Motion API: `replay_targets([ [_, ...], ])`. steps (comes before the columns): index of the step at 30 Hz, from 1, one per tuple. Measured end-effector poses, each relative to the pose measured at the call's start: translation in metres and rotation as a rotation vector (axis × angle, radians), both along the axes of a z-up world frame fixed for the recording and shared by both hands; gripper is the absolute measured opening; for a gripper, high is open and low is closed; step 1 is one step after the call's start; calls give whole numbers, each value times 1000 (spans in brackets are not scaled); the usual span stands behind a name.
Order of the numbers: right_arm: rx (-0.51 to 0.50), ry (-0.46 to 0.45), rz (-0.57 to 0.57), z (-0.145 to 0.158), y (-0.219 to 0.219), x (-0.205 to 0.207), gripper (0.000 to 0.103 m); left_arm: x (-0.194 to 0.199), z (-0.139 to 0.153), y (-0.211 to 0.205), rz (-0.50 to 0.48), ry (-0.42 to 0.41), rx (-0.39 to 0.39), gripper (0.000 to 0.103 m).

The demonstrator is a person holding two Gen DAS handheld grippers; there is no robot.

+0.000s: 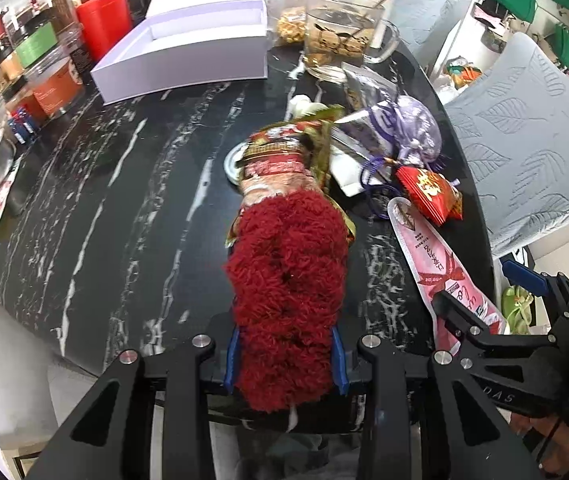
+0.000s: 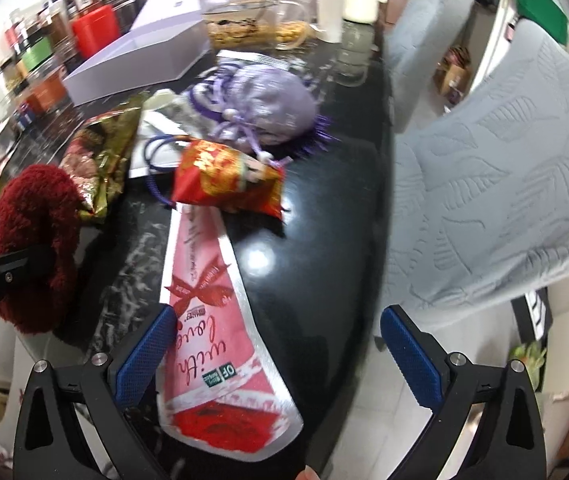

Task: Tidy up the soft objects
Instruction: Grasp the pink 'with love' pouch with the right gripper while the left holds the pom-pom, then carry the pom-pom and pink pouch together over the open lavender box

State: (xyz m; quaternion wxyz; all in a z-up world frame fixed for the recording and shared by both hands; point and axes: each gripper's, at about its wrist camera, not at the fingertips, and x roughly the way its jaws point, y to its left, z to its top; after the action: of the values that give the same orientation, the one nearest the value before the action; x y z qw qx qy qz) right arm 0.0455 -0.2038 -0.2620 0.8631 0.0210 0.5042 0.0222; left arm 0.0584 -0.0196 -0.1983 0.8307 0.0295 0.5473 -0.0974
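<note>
While left gripper [image 1: 286,356] clamps red scrunchie [image 1: 288,280], right gripper [image 2: 276,344] gapes downward.

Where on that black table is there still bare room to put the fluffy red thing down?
Bare marble lies between the white box, the jars and the red plush. Crowded: packets and the purple pouch beside the glass jug.

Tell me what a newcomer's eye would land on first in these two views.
First, the fluffy dark-red scrunchie, clamped in the left tool above the black marble table. Next, the long pink packet at the table's near edge, with the open right tool straddling it. Behind lie a red-and-gold pouch and a lilac drawstring bag.
</note>
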Motion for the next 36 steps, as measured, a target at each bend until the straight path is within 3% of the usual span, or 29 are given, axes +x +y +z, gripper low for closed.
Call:
replay_targets([
  [6, 38, 4, -14, 0, -20, -9, 100, 0, -7, -16, -39, 41, -26, 34],
  [11, 111, 8, 12, 3, -21, -11, 73, 6, -14, -29, -62, 61, -9, 34],
  [16, 127, 10, 8, 5, -27, -14, 58, 12, -19, -36, -67, 72, -1, 34],
  [21, 160, 17, 0, 6, -40, -17, 36, 16, -22, -44, -54, 81, -8, 35],
  [26, 236, 32, 8, 8, -47, -20, 18, 15, -20, -48, -34, 83, -31, 34],
  [36, 340, 33, 94, 19, -42, -19, 12, 7, -5, -53, -19, 95, -62, 31],
])
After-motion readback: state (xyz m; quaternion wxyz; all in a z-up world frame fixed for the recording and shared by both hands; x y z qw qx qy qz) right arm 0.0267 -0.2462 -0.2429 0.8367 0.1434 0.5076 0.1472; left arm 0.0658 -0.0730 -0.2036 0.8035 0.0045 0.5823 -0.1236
